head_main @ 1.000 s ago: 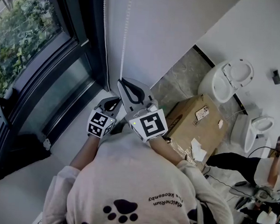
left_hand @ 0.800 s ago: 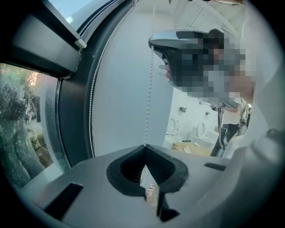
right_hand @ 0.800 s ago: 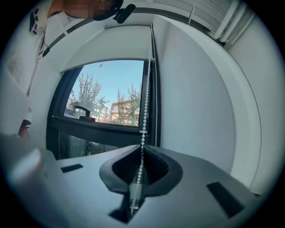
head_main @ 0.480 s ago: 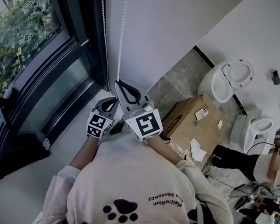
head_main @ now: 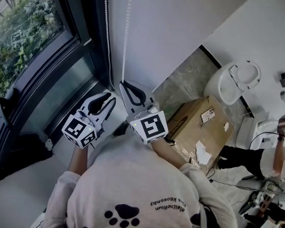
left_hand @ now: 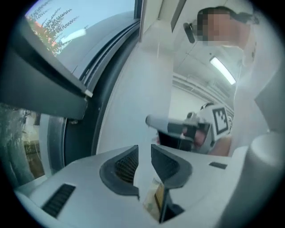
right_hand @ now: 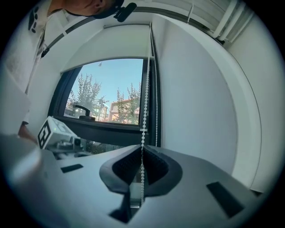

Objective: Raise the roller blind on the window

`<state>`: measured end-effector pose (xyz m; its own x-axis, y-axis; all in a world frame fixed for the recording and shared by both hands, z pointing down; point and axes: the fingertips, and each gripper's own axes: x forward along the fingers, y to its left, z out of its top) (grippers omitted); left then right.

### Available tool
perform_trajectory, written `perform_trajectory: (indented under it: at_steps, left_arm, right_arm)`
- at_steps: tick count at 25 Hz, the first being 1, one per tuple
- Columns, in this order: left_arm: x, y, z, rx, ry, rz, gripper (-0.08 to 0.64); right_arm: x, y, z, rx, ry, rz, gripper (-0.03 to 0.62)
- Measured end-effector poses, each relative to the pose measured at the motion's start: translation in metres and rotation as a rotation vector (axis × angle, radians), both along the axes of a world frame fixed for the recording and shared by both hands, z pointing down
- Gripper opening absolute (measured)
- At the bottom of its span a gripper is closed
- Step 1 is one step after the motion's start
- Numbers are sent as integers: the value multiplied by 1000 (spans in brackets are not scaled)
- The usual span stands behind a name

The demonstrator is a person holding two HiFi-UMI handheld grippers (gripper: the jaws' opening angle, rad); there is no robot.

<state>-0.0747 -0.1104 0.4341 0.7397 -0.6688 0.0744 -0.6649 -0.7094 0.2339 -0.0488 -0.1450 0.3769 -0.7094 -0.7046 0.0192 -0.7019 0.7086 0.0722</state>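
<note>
White little beads make a thin pull chain (right_hand: 143, 102). It runs straight up and down, from the right tongs (right_hand: 141, 153) to the white roller blind (right_hand: 120, 42) high above them. The right tongs are squeezed almost shut, and the chain is pinched between their two dark pads. A second strand of the same chain hangs just to the right of these tongs, close to the side of the dark window frame (right_hand: 111, 131).

The blind covers only the top of the glass window (right_hand: 107, 98). Below it you can see trees and blue sky.

The left tongs (left_hand: 144, 153) are to the left of the right tongs, apart from the chain. Their jaws are opening, with a small gap and nothing between them.

On the floor to the right of the right tongs sit a brown cardboard box (head_main: 201, 121) and a white toilet (head_main: 230, 82). A plain white wall (head_main: 161, 31) stands right behind the chain.
</note>
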Motion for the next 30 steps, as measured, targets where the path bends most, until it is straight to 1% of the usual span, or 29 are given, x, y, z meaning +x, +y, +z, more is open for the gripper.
perform_trajectory:
  at_steps: [1, 3, 6, 10, 14, 21, 24, 28, 30]
  left_arm:
    - [-2, -1, -18, 13, 16, 9, 94]
    - [-3, -3, -53, 56, 22, 16, 94]
    - [0, -7, -95, 126, -4, 15, 93]
    - [11, -16, -129, 175, -34, 17, 92]
    - [20, -28, -149, 206, -59, 7, 92]
    - [28, -38, -178, 253, -67, 8, 92]
    - [27, -38, -183, 281, -91, 0, 73]
    - [29, -39, -184, 281, -104, 2, 18]
    - [31, -40, -183, 277, -101, -1, 11]
  right_arm:
    - [0, 0, 1, -3, 3, -1, 17]
    - [0, 1, 1, -3, 1, -3, 17]
    - [-1, 2, 1, -1, -2, -6, 15]
    - [1, 2, 5, -16, 10, -1, 15]
    - [0, 2, 4, -14, 14, 0, 15]
    - [-7, 4, -1, -4, 9, -14, 14]
    - [-8, 5, -1, 0, 18, -14, 14]
    - [-7, 4, 1, -1, 23, -11, 12]
    - [-7, 4, 1, -2, 22, -7, 12]
